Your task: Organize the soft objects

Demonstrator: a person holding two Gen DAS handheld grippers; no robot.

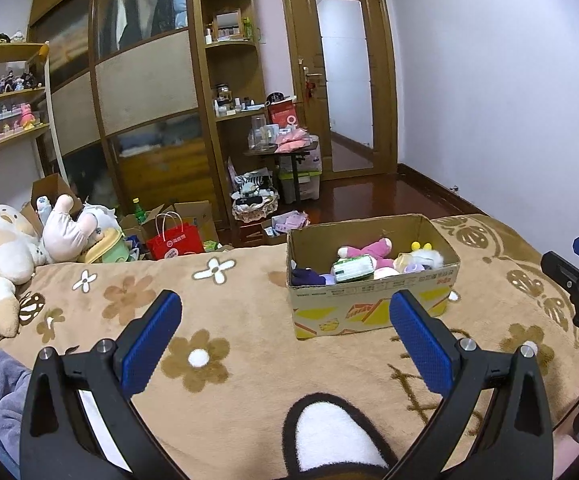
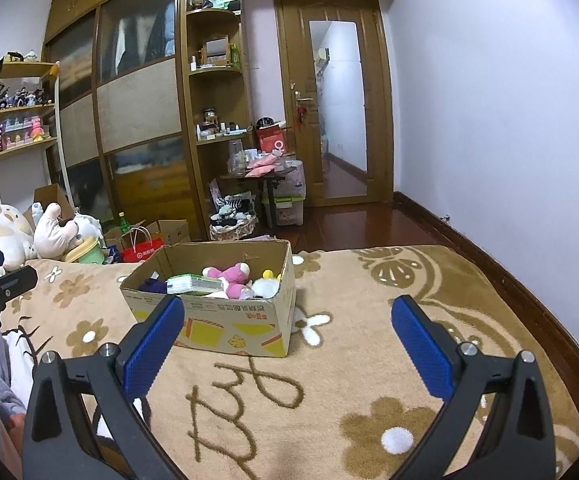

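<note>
An open cardboard box (image 1: 373,304) stands on the tan flower-patterned blanket (image 1: 229,320) and holds several soft things: a pink plush (image 1: 373,249), a white fluffy plush (image 1: 429,258), a green-and-white pack (image 1: 352,269) and a dark purple item (image 1: 308,278). The box also shows in the right wrist view (image 2: 225,320), with the pink plush (image 2: 235,274) inside. My left gripper (image 1: 285,320) is open and empty, hovering above the blanket, the box ahead to the right. My right gripper (image 2: 287,324) is open and empty, the box ahead to the left.
Large white and cream plush toys (image 1: 1,252) lie at the blanket's far left. Beyond the bed are a red paper bag (image 1: 175,240), cartons, a basket (image 1: 255,204), a small side table (image 1: 285,152), a wardrobe and a door. A white wall runs along the right.
</note>
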